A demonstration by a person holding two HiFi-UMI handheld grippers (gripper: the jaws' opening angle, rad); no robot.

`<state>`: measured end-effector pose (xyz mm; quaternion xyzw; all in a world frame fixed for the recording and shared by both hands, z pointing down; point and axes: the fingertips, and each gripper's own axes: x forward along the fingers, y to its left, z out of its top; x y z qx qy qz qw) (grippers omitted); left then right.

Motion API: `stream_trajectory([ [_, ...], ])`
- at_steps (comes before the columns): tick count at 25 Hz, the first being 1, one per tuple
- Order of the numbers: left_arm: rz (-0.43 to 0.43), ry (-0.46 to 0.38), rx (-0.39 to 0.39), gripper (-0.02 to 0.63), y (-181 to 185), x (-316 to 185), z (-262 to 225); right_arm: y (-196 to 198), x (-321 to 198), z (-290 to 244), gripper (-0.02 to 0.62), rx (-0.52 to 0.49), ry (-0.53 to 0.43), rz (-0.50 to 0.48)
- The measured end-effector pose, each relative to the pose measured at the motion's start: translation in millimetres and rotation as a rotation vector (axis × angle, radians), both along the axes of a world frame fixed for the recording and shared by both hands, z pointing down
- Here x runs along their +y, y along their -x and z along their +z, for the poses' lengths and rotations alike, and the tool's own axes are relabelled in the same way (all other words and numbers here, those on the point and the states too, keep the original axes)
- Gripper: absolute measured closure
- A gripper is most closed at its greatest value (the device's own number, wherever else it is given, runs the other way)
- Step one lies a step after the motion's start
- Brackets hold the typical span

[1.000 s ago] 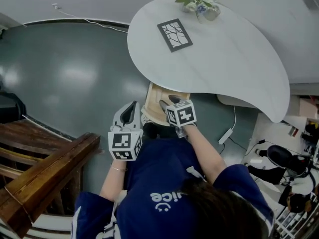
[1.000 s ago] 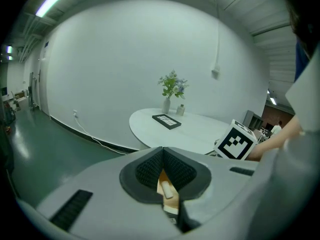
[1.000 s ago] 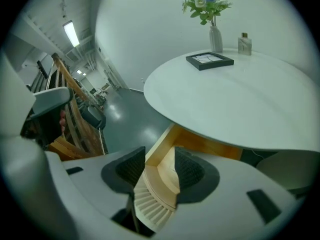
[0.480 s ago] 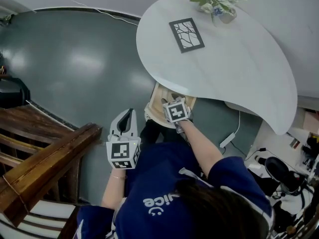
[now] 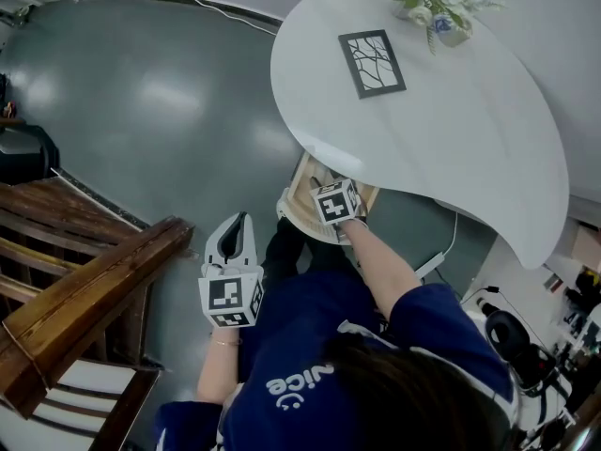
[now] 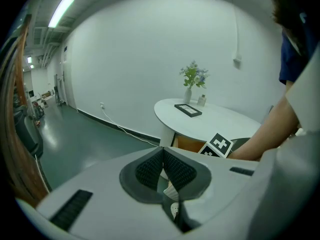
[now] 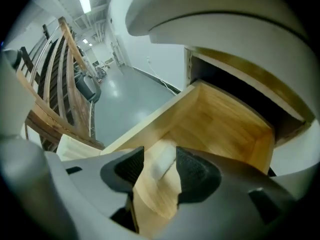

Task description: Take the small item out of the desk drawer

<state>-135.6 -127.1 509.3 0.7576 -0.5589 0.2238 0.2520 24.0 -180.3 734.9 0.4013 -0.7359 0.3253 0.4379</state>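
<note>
**Reaching into the drawer for the small item**

The left hand-held gripper has drifted aside, its jaws pressed together on nothing. The right hand-held gripper has sunk into the open drawer, its jaws just opening. They stand wide either side of the small item, a pale, smooth block on the drawer's light wood floor, under the rounded white counter. This looks like the approach to a grasp; next, the dark ribbed pads need to close on the block, then lift.

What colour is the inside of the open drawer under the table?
Light yellowish wood with visible grain; the drawer shows best in the right gripper view.
</note>
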Motion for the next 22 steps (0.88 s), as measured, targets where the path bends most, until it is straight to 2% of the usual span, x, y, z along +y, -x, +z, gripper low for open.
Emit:
stream_trajectory([
  [2, -0.025, 0.001, 0.009, 0.601, 3, 0, 0, 0, -3, 4, 0.385, 0.011, 0.006, -0.013],
  [7, -0.025, 0.011, -0.017, 0.601, 5, 7, 5, 2, -11, 10, 0.39, 0.056, -0.054, -0.064],
  [13, -0.038, 0.045, -0.024, 0.601, 7, 20, 16, 3, -1, 26, 0.37, 0.053, 0.014, -0.029],
  [22, -0.066, 0.078, -0.045, 0.601, 15, 32, 27, 1, 0, 54, 0.347, 0.087, 0.067, -0.09],
])
